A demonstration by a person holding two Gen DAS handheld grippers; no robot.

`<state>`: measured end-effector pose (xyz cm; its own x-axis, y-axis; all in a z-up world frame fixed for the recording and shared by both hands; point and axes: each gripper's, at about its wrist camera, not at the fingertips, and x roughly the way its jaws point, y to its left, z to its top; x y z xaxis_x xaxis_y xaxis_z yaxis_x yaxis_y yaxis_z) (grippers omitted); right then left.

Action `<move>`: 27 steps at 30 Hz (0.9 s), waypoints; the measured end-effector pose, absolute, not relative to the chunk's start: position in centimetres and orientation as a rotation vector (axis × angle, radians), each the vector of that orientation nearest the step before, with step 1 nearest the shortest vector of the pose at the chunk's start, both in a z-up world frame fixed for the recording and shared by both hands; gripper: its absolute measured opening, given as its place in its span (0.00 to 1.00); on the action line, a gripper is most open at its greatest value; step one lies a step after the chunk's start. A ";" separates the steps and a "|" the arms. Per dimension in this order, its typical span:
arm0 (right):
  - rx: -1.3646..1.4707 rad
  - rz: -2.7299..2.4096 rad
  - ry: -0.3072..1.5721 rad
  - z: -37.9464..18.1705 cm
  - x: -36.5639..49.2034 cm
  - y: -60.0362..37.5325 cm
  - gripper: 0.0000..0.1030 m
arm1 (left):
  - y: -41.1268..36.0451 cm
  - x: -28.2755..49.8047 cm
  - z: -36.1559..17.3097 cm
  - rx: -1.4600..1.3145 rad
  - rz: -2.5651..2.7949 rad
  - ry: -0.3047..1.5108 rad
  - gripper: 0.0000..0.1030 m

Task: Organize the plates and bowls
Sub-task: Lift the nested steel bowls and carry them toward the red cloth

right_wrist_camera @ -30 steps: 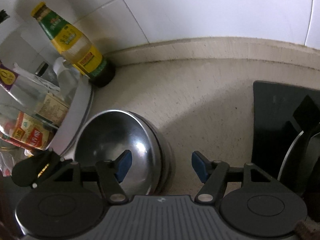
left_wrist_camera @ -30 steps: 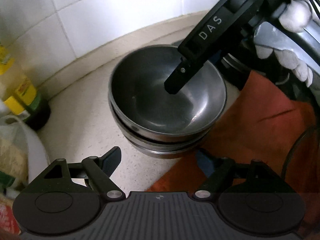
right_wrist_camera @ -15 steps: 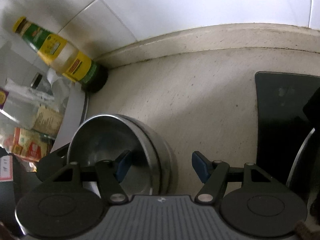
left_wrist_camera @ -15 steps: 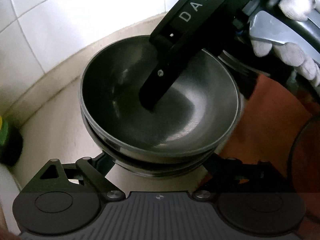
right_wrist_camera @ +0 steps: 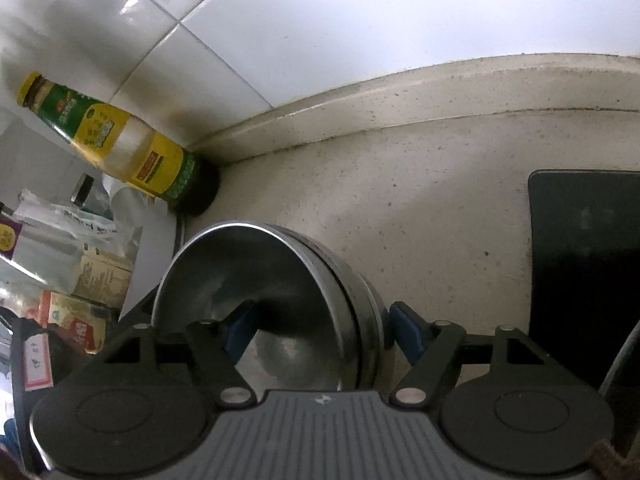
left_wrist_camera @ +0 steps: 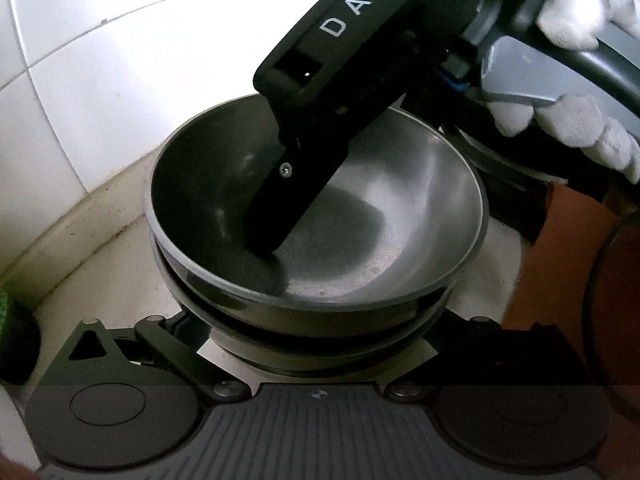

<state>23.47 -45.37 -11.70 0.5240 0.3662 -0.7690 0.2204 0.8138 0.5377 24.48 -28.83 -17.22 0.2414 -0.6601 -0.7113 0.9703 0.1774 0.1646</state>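
A stack of steel bowls [left_wrist_camera: 400,216] stands on the pale counter near the tiled wall. My left gripper [left_wrist_camera: 316,320] is low in front of the stack with its jaws opening wide. One jaw stands on each side of the lower bowls, with the tips hidden behind them, and I see no pad pressing. In the right wrist view the same bowls [right_wrist_camera: 280,280] sit between the fingers of my right gripper [right_wrist_camera: 324,330]. Its jaws are opening, with one blue pad [right_wrist_camera: 240,328] inside the top bowl and the other outside the wall. That inner finger [left_wrist_camera: 280,208] shows in the left wrist view.
A yellow-and-green labelled bottle [right_wrist_camera: 120,144] stands in the wall corner left of the bowls, with packets and boxes [right_wrist_camera: 60,272] beside it. A black rack or board [right_wrist_camera: 580,260] lies to the right. A white-gloved hand [left_wrist_camera: 560,40] holds the right gripper above an orange cloth [left_wrist_camera: 560,260].
Both grippers have come closer to the bowl stack and lower. The left jaws have spread to either side of the stack. The right finger has gone deeper into the top bowl.
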 end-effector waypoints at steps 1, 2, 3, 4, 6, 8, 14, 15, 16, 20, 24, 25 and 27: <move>0.643 0.095 1.028 -11.8 23.4 -45.4 0.66 | -29.1 24.5 -17.2 0.679 -1.235 0.559 1.00; 0.647 0.094 1.024 -11.8 23.4 -45.6 0.66 | -29.4 24.7 -17.1 0.675 -1.230 0.563 1.00; 0.649 0.091 1.022 -11.8 23.4 -45.6 0.66 | -29.6 24.8 -17.2 0.669 -1.225 0.564 1.00; 0.645 0.088 1.019 -11.8 23.4 -45.5 0.66 | -29.8 24.9 -17.3 0.663 -1.219 0.565 1.00; 0.637 0.079 1.015 -11.7 23.5 -45.6 0.66 | -30.9 24.9 -17.2 0.664 -1.217 0.570 1.00; 0.628 0.076 1.015 -11.6 23.6 -45.6 0.66 | -30.5 25.2 -17.1 0.667 -1.216 0.579 1.00; 0.614 0.062 1.017 -11.4 24.1 -45.6 0.66 | -31.6 24.9 -16.8 0.654 -1.187 0.590 1.00; 0.608 0.059 1.017 -11.3 24.2 -45.6 0.66 | -32.3 24.9 -16.5 0.650 -1.184 0.587 1.00; 0.604 0.056 1.014 -11.2 24.4 -45.6 0.66 | -32.2 24.9 -16.2 0.641 -1.181 0.582 1.00; 0.603 0.050 0.989 -10.4 24.6 -46.0 0.66 | -32.2 24.9 -15.3 0.611 -1.172 0.569 1.00; 0.600 0.045 0.958 -9.3 24.7 -46.3 0.66 | -32.6 24.6 -14.2 0.596 -1.156 0.543 1.00; 0.598 0.043 0.950 -9.0 24.7 -46.4 0.66 | -32.6 24.6 -14.0 0.591 -1.152 0.537 1.00; 0.587 0.042 0.937 -8.3 24.8 -46.4 0.66 | -32.7 24.4 -13.3 0.582 -1.143 0.525 1.00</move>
